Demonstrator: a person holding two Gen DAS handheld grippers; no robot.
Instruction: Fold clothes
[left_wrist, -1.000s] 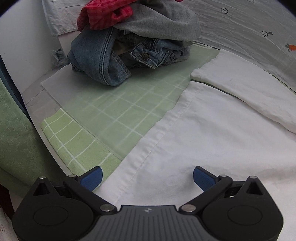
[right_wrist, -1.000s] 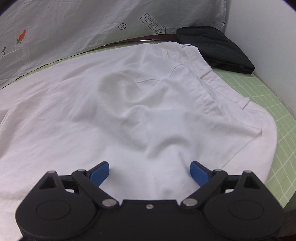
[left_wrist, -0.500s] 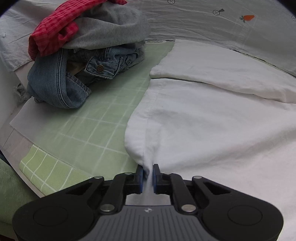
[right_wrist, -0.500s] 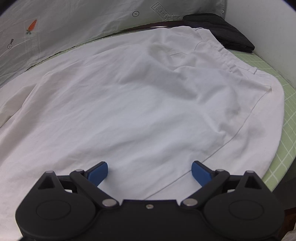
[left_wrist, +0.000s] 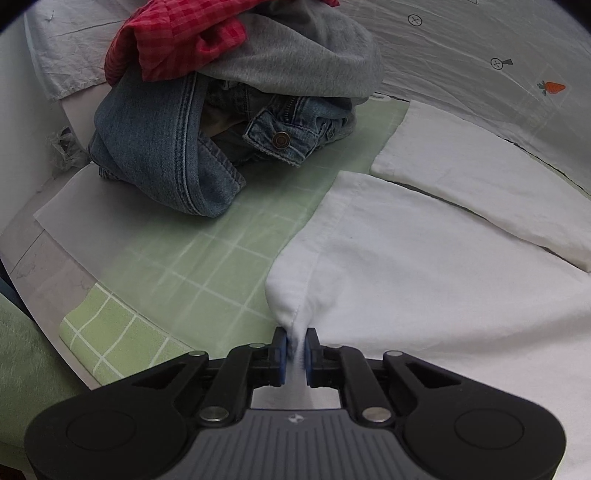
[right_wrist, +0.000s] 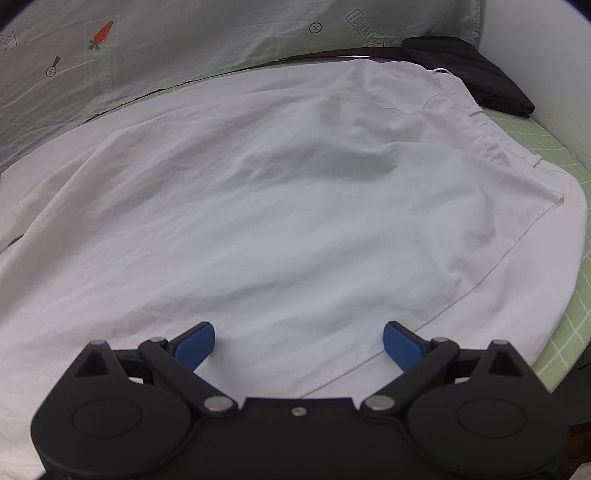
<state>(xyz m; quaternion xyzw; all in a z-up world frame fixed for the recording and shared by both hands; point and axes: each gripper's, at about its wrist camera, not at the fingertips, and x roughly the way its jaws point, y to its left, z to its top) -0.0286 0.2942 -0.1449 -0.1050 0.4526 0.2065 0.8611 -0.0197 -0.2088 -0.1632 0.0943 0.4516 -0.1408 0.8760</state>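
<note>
White trousers (left_wrist: 424, 280) lie spread on a green checked mat (left_wrist: 207, 266), their two leg ends toward the left. My left gripper (left_wrist: 294, 345) pinches the hem corner of the near leg, and the cloth bunches up between the blue pads. Its jaws are opening slightly, with the cloth still between them. In the right wrist view the trousers (right_wrist: 277, 206) fill the frame, waistband at the far right. My right gripper (right_wrist: 298, 341) hovers open over the seat area, with nothing between its fingers.
A pile of blue jeans (left_wrist: 162, 155), a grey garment (left_wrist: 314, 62) and a red checked one (left_wrist: 177, 37) sits at the back left. A folded black garment (right_wrist: 469, 74) lies at the far right. A grey printed sheet (right_wrist: 184, 44) hangs behind.
My left gripper went from wide open to clamped on the leg hem, then drew it up and sideways. The right gripper slid across the trousers, still open.
</note>
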